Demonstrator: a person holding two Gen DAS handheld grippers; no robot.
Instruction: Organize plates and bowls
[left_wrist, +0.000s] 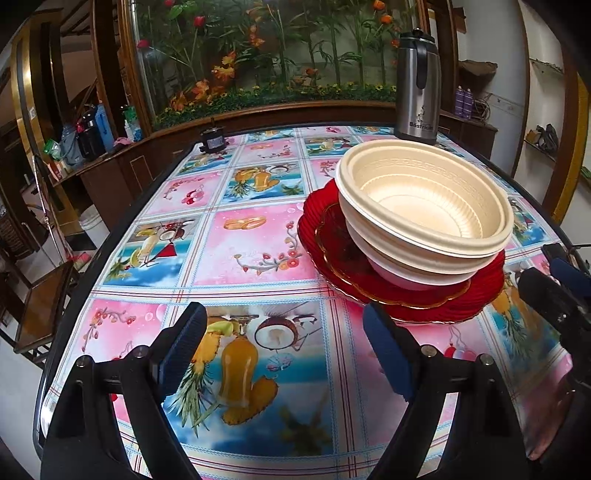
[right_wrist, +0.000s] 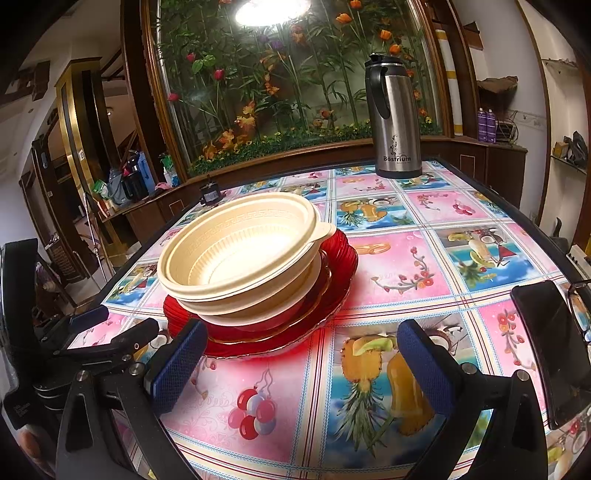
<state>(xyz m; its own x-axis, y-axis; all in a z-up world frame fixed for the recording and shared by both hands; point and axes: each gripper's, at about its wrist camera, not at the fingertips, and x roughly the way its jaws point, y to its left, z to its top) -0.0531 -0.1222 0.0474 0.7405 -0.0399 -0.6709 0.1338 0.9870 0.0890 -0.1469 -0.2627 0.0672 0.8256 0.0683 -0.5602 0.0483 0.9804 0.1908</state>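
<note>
Cream bowls (left_wrist: 424, 210) sit nested in a stack on red glass plates (left_wrist: 332, 243) on the patterned table. In the right wrist view the same bowls (right_wrist: 240, 254) rest on the red plates (right_wrist: 332, 280) at centre left. My left gripper (left_wrist: 284, 347) is open and empty, over the table just left of and nearer than the plates. My right gripper (right_wrist: 303, 354) is open and empty, its left finger close to the plates' near rim. The right gripper also shows at the right edge of the left wrist view (left_wrist: 557, 291).
A steel thermos jug (left_wrist: 417, 88) stands at the table's far right edge, also in the right wrist view (right_wrist: 395, 118). A small black object (left_wrist: 212, 139) sits at the far left edge. A black phone (right_wrist: 550, 347) and glasses (right_wrist: 580, 306) lie at right.
</note>
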